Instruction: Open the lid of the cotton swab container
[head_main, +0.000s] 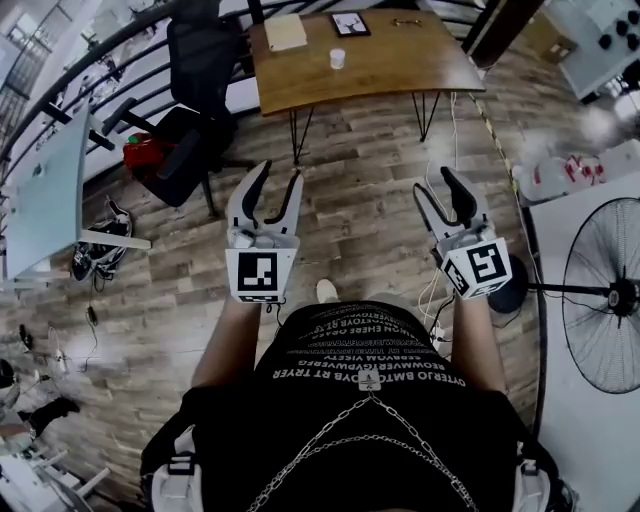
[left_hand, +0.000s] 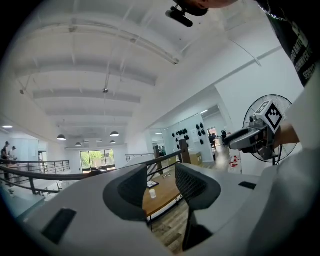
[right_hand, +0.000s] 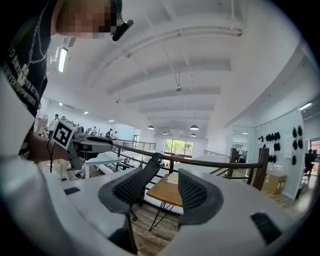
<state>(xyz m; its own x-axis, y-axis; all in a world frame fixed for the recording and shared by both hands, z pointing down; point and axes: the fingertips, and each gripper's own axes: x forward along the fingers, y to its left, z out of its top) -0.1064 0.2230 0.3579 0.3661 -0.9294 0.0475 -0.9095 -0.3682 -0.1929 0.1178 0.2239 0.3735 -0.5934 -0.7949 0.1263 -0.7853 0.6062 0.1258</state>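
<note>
The left gripper (head_main: 279, 176) is held out forward with its jaws parted and nothing between them. The right gripper (head_main: 434, 182), likewise released and empty, is carried alongside it, well apart. Both are borne above a wood-plank floor (head_main: 360, 190) by a person (head_main: 365, 400) in a black printed shirt.

Well beyond the jaws, the small white cotton swab container (head_main: 337, 58) is seen standing upright near the middle of a wooden tabletop (head_main: 410, 62), untouched by either gripper; whether its lid is shut cannot be made out at this distance. At the tabletop's far edge are laid a pale notebook (head_main: 286, 32), a dark framed picture (head_main: 350, 24) and a pair of spectacles (head_main: 405, 22). A black office chair (head_main: 195, 100) is drawn up at the tabletop's left, and a standing fan (head_main: 605, 295) is seen at the right edge.
</note>
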